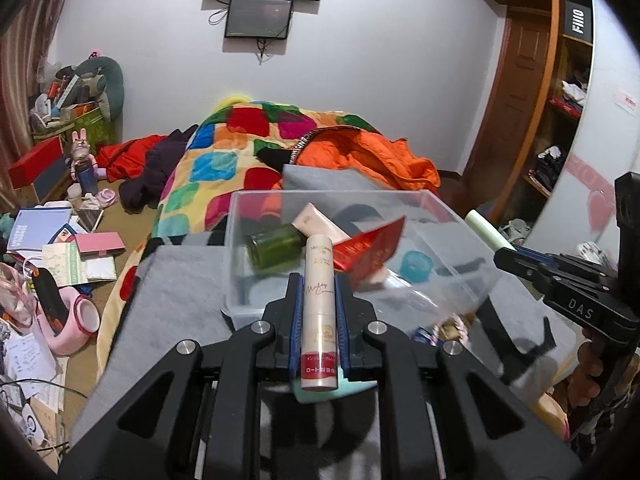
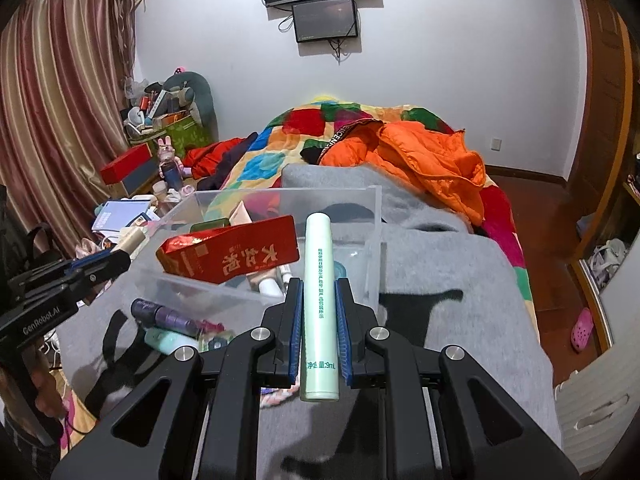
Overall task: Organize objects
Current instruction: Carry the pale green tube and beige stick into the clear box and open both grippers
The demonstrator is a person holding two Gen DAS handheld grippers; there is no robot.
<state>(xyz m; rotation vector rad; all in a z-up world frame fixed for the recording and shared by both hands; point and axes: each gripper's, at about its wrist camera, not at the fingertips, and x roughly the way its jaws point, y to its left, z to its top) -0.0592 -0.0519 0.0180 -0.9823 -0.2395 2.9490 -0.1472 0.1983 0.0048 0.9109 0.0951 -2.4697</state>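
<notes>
The left gripper [image 1: 319,292] is clamping a cream tube [image 1: 319,312] between its blue pads, the tube lying along the fingers with its red-banded end toward the camera. The tube's far end is reaching over the near rim of a clear bin [image 1: 452,216] that is sitting on a grey blanket [image 1: 180,280] on the bed. Inside the bin are lying a green bottle [image 1: 274,246], a pink tube [image 1: 320,220], a red packet [image 1: 370,252] and a small blue cap [image 1: 416,266].

The right gripper [image 2: 319,300] is pinching a pale green tube [image 2: 319,304], also aligned with its fingers, its far end pointing toward the bin's [image 2: 372,232] right side. In the left wrist view this gripper [image 1: 506,258] is showing at the right, just beside the bin's right wall. In the right wrist view the left gripper [image 2: 116,260] is appearing at the left edge, close to the bin's left wall.

A purple bottle [image 2: 168,314] and a mint item [image 2: 168,340] are lying on the blanket just in front of the bin.
</notes>
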